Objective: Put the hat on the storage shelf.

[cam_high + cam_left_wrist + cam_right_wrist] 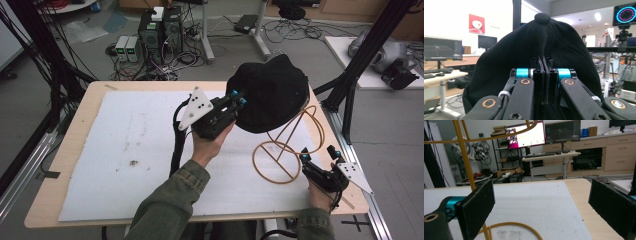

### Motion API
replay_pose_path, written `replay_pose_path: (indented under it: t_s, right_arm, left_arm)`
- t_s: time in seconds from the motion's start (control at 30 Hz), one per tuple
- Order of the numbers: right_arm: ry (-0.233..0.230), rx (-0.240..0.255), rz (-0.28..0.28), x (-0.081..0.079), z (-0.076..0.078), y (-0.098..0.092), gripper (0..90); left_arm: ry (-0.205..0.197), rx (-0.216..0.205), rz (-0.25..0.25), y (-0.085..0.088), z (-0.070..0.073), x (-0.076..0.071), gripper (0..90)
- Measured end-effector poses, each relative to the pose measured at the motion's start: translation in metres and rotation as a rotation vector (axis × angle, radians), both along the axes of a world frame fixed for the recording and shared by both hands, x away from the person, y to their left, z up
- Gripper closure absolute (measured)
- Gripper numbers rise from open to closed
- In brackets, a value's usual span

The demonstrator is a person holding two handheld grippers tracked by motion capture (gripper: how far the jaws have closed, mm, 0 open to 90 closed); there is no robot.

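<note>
Cap [270, 92] one, black, pinched at fabric fold by left gripper [237, 100], fingers [539, 75] clenched on cloth; cap held over top of wire stand [287, 150]. Stand one, yellow, on tabletop [90, 100]. Right gripper [320, 156] beside stand base, fingers [477, 207] spread, grasping nothing. Advice: centre crown over top ring, lower level, steady base, release only once seated.

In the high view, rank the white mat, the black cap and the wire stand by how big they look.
Largest to smallest:
1. White mat
2. Black cap
3. Wire stand
The cap is raised nearer the camera, so cap versus stand is unsure.
</note>
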State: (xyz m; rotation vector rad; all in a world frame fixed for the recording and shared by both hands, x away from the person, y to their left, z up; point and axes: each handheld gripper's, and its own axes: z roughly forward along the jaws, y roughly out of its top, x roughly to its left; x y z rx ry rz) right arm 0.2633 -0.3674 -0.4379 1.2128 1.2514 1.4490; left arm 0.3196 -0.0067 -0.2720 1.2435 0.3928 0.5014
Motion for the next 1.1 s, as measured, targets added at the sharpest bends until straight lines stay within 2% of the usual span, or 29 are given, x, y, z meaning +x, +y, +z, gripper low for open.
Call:
replay_pose_path:
  t_s: [0.23, 0.43, 0.53, 0.73, 0.83, 1.1]
  right_arm:
    - [0.006, -0.004, 0.011, 0.001, 0.0, 0.003, 5.8]
    - [0.007, -0.022, 0.014, 0.003, -0.001, 0.003, 5.8]
    - [0.004, -0.024, 0.013, 0.003, -0.001, 0.003, 5.8]
    - [0.013, -0.018, 0.008, 0.002, -0.002, 0.001, 5.8]
    - [0.015, -0.017, 0.007, 0.002, -0.002, 0.001, 5.8]
    - [0.023, -0.03, 0.015, 0.003, -0.002, 0.003, 5.8]
  left_arm:
    - [0.004, -0.004, -0.053, -0.011, -0.006, 0.008, 88.2]
    - [0.012, -0.032, -0.113, -0.018, -0.009, 0.013, 88.3]
    - [0.02, -0.04, -0.163, -0.023, -0.012, 0.017, 88.2]
    - [0.046, -0.02, -0.271, -0.037, -0.018, 0.027, 88.2]
    - [0.063, -0.036, -0.306, -0.042, -0.018, 0.031, 88.2]
    - [0.103, 0.006, -0.321, -0.053, -0.024, 0.039, 88.2]
